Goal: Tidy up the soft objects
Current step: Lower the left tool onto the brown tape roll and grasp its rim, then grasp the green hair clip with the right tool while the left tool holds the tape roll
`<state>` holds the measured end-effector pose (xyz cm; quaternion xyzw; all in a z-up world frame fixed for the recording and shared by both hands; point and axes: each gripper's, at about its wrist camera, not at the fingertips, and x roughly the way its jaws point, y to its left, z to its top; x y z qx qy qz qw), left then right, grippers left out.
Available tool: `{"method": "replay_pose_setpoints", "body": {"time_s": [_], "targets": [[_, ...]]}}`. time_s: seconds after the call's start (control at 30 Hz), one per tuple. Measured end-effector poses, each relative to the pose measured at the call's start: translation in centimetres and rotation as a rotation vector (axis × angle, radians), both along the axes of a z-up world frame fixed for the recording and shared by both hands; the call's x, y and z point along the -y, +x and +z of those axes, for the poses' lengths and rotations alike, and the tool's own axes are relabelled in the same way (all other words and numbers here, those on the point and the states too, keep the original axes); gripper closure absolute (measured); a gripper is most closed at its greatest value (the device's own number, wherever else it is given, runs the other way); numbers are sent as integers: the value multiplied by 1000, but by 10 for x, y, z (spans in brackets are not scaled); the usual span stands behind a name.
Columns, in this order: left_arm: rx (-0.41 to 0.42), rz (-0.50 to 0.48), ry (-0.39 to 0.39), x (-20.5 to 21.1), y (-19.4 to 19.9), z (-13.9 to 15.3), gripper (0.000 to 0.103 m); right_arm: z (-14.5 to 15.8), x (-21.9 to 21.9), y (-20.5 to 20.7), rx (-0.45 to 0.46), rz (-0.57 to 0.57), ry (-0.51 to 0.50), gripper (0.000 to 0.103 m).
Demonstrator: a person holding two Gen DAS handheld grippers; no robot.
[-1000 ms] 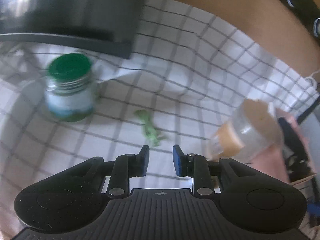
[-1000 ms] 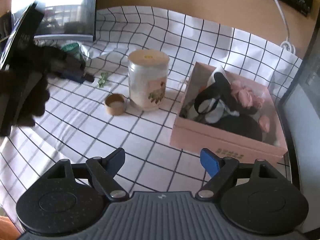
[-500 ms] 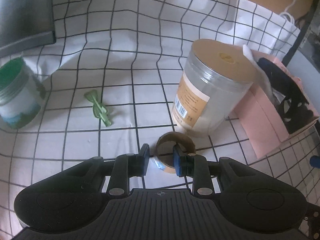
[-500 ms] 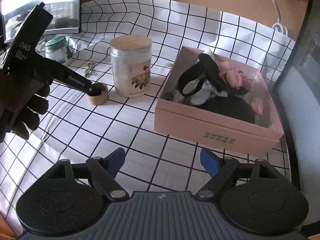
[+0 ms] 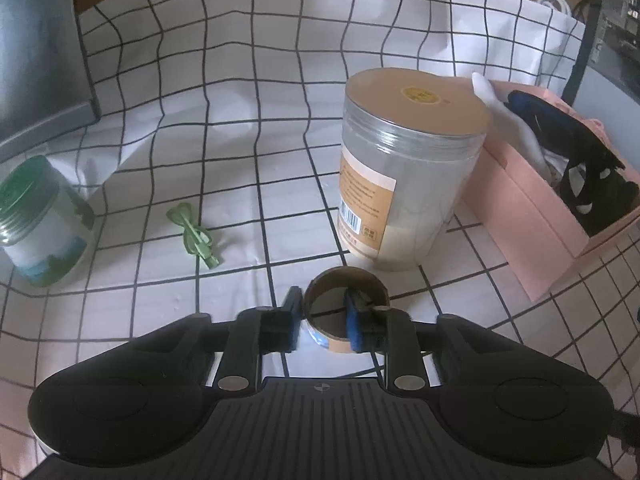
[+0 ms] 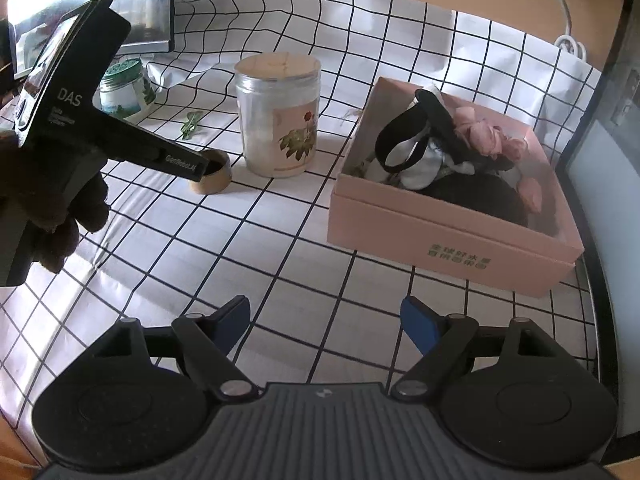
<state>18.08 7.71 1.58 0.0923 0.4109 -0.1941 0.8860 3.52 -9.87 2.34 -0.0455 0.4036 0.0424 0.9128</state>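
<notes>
Tape roll (image 5: 346, 308), a small brown ring lying flat on the checked cloth (image 5: 240, 120) just in front of the big jar (image 5: 408, 184), is what we are reaching for: our left gripper (image 5: 322, 320) has one finger inside the ring and one outside its wall, nearly together but, as far as we can tell, not yet pinching. Our right gripper (image 6: 326, 322) hangs spread wide and empty before the pink box (image 6: 440, 224) of soft things. Next we likely need to squeeze the wall firmly, then lift straight up clear of the jar.
</notes>
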Motion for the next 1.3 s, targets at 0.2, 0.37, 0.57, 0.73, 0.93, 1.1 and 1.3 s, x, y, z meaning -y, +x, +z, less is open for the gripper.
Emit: {"method": "replay_pose_setpoints", "body": {"time_s": [0.2,0.37,0.57,0.73,0.93,1.1,1.3], "targets": [[1,7,-39,-6,-4,0,92,1,1,-7,1,-14,-4,20],[-10,1,-75,-12,-15,0,93,3,2,-10,3,-24,12,20],[-9,54,-134,-36,-30,7,93,10,-7,-3,35,4,16,20],[23,145,-169,-79,-42,20,93,23,-26,20,64,57,45,20],[65,268,-200,-143,-53,33,93,37,-75,74,81,175,106,25],[70,346,-228,-187,-55,38,93,43,-125,142,69,241,135,52],[81,398,-247,-229,-60,37,93,19,-156,211,0,201,123,61]]}}
